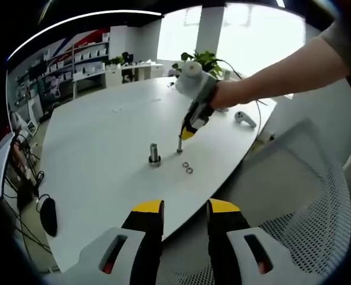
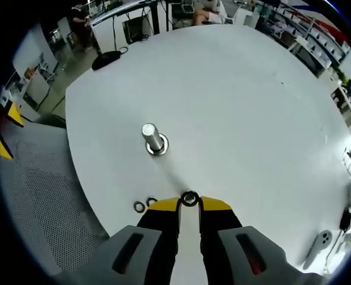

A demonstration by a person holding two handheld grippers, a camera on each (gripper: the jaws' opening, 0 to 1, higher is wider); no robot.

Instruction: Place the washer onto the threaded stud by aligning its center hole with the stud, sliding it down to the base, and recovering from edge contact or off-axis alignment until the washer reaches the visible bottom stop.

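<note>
My right gripper (image 2: 190, 203) is shut on a small metal washer (image 2: 190, 198) held flat between its yellow tips. In the left gripper view a hand holds this right gripper (image 1: 187, 133) tip-down just above a thin threaded stud (image 1: 179, 145) standing on the white table (image 1: 104, 136). To the left of that stud stands a thicker stud (image 1: 155, 154) (image 2: 154, 137) on a round base. Two loose rings (image 1: 187, 168) (image 2: 145, 205) lie on the table beside the studs. My left gripper (image 1: 185, 208) hangs open off the table's near edge, holding nothing.
A white mesh chair (image 1: 309, 202) (image 2: 38, 196) stands against the table edge. A white handheld controller (image 1: 244, 119) (image 2: 321, 238) lies on the table. A black mouse-like object (image 1: 47, 215) sits near the left edge. A plant (image 1: 202, 59) and shelves stand beyond.
</note>
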